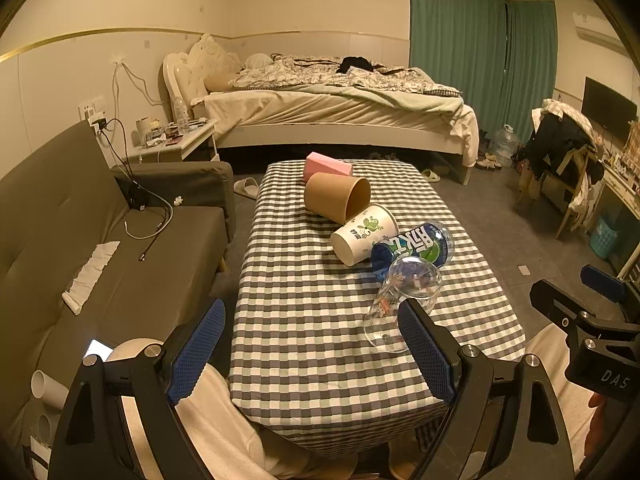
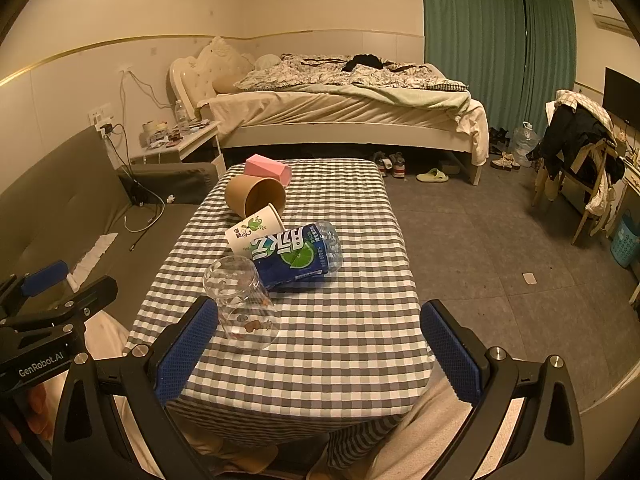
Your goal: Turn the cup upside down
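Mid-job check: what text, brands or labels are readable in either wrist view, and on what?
"GenRobot.AI": on the left gripper body, seen in the right wrist view.
"DAS": on the right gripper body, cut off at the frame edge.
Large white Chinese characters on the blue bottle label: I cannot read them reliably.
Print on the white paper cup: too small.

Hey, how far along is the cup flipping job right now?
Nothing looks done yet. The clear glass cup, white paper cup and brown paper cup all lie on their sides on the checkered table, beside a blue bottle. Nothing is in hand: the left gripper and right gripper are both open and empty. Left: grasp a cup and set it rim down.
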The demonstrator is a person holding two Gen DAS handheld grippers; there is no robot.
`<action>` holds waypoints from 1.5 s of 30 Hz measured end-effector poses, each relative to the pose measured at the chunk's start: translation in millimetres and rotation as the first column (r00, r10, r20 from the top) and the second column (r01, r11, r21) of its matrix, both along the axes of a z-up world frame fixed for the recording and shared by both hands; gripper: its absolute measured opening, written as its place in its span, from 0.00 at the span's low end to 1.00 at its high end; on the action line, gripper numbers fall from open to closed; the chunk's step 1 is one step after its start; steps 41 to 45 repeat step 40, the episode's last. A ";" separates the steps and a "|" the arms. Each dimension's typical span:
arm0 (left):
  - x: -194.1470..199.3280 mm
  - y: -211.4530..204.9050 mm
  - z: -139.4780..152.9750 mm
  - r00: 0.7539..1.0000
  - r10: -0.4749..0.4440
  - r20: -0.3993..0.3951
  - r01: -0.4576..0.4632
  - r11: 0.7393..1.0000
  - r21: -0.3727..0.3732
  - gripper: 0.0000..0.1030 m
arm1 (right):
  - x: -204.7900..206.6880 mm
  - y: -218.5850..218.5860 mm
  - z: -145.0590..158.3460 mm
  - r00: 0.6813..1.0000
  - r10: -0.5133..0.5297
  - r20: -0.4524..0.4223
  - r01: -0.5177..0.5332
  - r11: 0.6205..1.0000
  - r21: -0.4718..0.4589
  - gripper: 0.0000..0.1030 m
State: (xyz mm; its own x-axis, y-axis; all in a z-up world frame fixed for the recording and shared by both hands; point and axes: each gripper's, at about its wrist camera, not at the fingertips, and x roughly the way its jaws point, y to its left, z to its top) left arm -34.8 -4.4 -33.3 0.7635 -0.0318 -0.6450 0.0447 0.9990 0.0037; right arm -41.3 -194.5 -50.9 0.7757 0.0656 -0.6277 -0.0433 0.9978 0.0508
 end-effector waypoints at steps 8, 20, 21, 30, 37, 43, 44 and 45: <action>0.0 0.2 -0.1 1.000 -0.001 0.000 0.001 1.000 0.001 0.88 | -0.5 -1.1 -0.1 1.000 -0.001 -0.002 0.001 1.000 0.000 0.98; 0.1 -0.1 0.2 1.000 0.000 -0.001 0.000 1.000 0.001 0.88 | -0.5 -2.5 0.1 1.000 -0.002 -0.002 0.002 1.000 -0.001 0.98; -0.1 -0.4 0.0 1.000 0.001 -0.001 -0.001 1.000 0.001 0.88 | -0.4 -2.4 0.1 1.000 -0.003 -0.003 0.003 1.000 -0.001 0.98; 0.1 -0.2 0.2 1.000 0.000 -0.002 0.000 1.000 0.001 0.88 | -0.5 -2.4 0.0 1.000 -0.002 -0.004 0.002 1.000 -0.001 0.98; -0.1 -0.4 0.3 1.000 -0.004 -0.001 0.004 1.000 0.001 0.88 | -0.8 -2.6 -1.6 1.000 -0.004 -0.007 0.004 1.000 -0.001 0.99; -1.2 0.7 0.3 1.000 -0.006 0.002 0.006 1.000 0.003 0.88 | -1.2 -2.4 -2.5 1.000 -0.005 -0.007 0.005 1.000 -0.001 0.98; -1.2 0.7 0.3 1.000 -0.006 0.002 0.006 1.000 0.003 0.88 | -1.2 -2.4 -2.5 1.000 -0.005 -0.007 0.005 1.000 -0.001 0.98; -1.2 0.7 0.3 1.000 -0.006 0.002 0.006 1.000 0.003 0.88 | -1.2 -2.4 -2.5 1.000 -0.005 -0.007 0.005 1.000 -0.001 0.98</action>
